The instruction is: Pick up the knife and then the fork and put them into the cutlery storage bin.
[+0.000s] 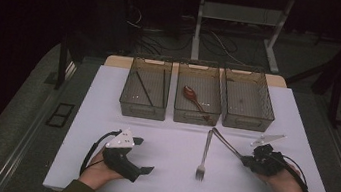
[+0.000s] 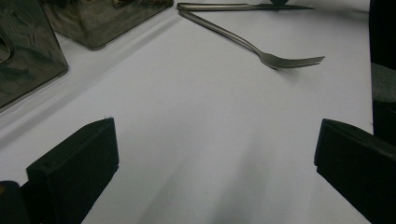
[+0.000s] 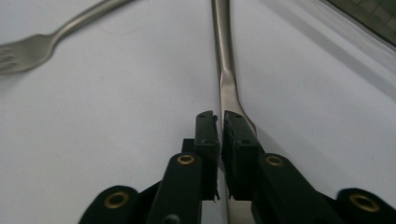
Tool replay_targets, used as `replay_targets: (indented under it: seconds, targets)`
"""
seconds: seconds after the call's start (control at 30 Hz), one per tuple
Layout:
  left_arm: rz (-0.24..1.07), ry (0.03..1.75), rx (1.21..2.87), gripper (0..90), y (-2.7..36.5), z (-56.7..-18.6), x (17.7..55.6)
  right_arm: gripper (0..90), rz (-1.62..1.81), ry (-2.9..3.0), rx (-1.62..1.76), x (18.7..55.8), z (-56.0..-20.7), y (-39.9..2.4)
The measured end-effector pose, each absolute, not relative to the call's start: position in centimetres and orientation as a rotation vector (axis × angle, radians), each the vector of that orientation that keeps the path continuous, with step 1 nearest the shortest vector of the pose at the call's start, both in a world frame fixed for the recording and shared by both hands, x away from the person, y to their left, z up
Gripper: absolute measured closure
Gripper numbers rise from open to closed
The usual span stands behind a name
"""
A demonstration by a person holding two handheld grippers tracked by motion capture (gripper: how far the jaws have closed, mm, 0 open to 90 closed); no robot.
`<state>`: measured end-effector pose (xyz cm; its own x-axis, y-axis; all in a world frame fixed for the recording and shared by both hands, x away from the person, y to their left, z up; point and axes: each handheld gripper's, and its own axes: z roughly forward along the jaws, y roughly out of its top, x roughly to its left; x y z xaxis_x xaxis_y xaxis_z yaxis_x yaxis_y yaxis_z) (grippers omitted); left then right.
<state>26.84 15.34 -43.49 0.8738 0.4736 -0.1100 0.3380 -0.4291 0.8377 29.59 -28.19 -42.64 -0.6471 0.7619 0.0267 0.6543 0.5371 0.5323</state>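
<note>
The right gripper (image 1: pixel 244 159), held in the person's right hand (image 1: pixel 281 181) at the near right of the white bench (image 1: pixel 107 97), is lying low and pointing toward the far left, and in the right gripper view its jaws are standing narrow with only a slim gap between them, the blade end of a table knife (image 3: pixel 224 56) running into that gap; whether the pads are pressing on the metal I cannot tell. The knife (image 1: pixel 225 143) is lying on the bench, stretching from the jaws toward the far left, where its far end is meeting the handle end of a fork (image 1: pixel 204 156). The fork is lying just left of the knife, its tines pointing toward the near edge. The left gripper (image 1: pixel 142 155) is resting at the near left in the person's left hand (image 1: pixel 97 169), and in the left gripper view its jaws are standing wide apart over bare bench, with the fork (image 2: pixel 261 51) well beyond them. Three clear bins are sitting in a row at the far side: the left bin (image 1: pixel 142 109) is holding dark chopsticks (image 1: pixel 145 88), the middle bin (image 1: pixel 196 117) a brown spoon (image 1: pixel 193 97), and the right bin (image 1: pixel 246 122) is standing just beside it.
</note>
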Motion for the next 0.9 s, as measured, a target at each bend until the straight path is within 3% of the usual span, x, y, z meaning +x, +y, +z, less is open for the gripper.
replay_targets:
  seconds: [0.2, 0.4, 0.67, 0.9]
  targets:
    - [0.171, 0.591, 2.063, 0.0, 15.4, -43.5, 26.9, 59.4, 0.836, 2.601, 1.200, 30.0, -41.5, -28.6]
    - [0.171, 0.596, 2.058, 0.0, 15.6, -43.6, 27.1, 45.4, 0.831, 2.643, 1.198, 31.8, -40.6, -27.8]
    - [0.166, 0.583, 2.063, 0.0, 15.7, -43.9, 27.7, 43.5, 0.767, 2.720, 1.152, 34.7, -40.3, -25.7]
    - [0.165, 0.575, 2.066, 0.0, 15.8, -43.9, 27.8, 57.8, 0.623, 2.779, 1.099, 36.5, -40.3, -24.2]
